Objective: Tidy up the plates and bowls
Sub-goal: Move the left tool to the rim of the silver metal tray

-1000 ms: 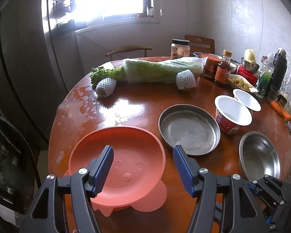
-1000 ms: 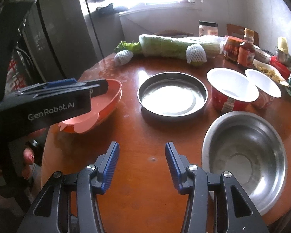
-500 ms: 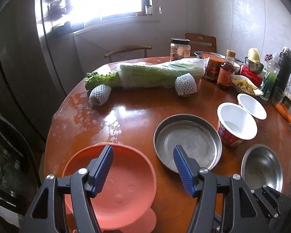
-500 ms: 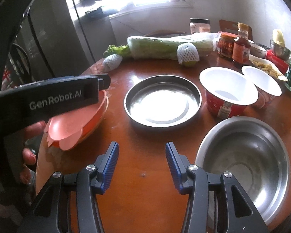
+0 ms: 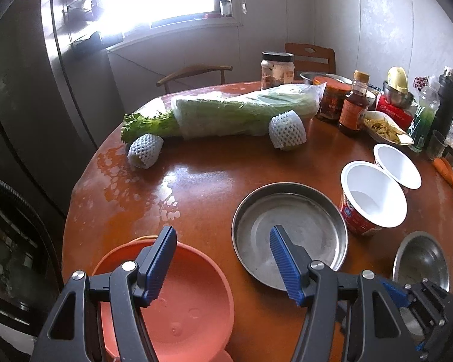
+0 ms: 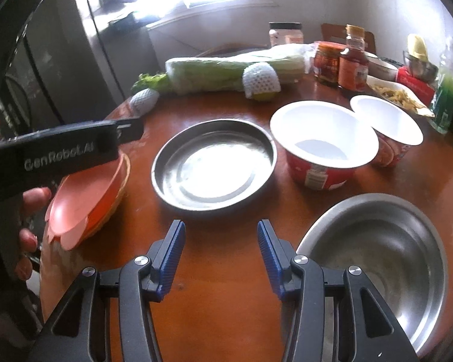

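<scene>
So at the far left of the right wrist view a hand (image 6: pixel 30 211) is wrapped around the black handle of the left gripper (image 6: pixel 130 128), which hangs over the orange plate (image 6: pixel 84 199) at the left edge of the round wooden table (image 6: pixel 220 301). In the left wrist view that same orange plate (image 5: pixel 181 307) fills the lower left, and the left gripper (image 5: pixel 223 264) has its blue jaws spread apart with nothing pinched, one finger above the plate and the other over the rim of the steel plate (image 5: pixel 290 229). Moving right, the steel plate (image 6: pixel 214 166) sits mid-table, apart from the orange one. Below it in the right wrist view the right gripper (image 6: pixel 220 259) is released too, jaws parted above bare wood, gripping nothing. Further right come two white paper cups (image 6: pixel 323 141) side by side, close enough that I can't tell if they touch, and the steel bowl (image 6: pixel 374 253) in the lower right corner, just beside the right finger. Along the upper part of the frame lies a bagged celery bunch (image 5: pixel 232 111) with two foam-netted fruits (image 5: pixel 287 129) in front, and a clutter of jars and bottles (image 5: pixel 353 105) in the upper right.
</scene>
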Motion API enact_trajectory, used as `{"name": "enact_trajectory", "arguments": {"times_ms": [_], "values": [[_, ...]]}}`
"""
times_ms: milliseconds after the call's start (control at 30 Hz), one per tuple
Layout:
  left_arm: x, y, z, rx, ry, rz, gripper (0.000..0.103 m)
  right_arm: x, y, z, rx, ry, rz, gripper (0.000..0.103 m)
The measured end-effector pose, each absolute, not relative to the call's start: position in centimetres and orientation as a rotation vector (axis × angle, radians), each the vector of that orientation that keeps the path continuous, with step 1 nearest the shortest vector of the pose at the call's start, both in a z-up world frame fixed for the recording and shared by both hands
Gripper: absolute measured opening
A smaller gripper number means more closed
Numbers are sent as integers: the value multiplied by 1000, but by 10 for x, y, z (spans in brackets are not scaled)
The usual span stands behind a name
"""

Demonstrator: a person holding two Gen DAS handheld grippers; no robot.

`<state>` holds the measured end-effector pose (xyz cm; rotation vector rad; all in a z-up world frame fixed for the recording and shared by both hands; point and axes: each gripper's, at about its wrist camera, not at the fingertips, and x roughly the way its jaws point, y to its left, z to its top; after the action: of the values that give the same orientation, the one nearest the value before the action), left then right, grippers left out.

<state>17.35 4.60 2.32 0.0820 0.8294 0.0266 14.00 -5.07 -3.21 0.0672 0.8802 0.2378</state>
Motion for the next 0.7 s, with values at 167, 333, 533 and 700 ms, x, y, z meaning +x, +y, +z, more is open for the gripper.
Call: {"name": "enact_trajectory", "arguments": {"times_ms": [167, 333, 533, 700], "values": [[190, 44, 18, 95, 855, 30, 64, 154, -58, -31, 112, 907, 213, 52], [208, 41, 7, 105, 908, 10, 64, 171, -59, -32, 138, 942, 203, 52], [227, 36, -7, 122, 958, 3, 64, 190, -60, -35, 155, 981, 197, 52], [241, 31, -16, 138, 990, -3, 64, 206, -57, -41, 130, 1022, 168, 52]]}}
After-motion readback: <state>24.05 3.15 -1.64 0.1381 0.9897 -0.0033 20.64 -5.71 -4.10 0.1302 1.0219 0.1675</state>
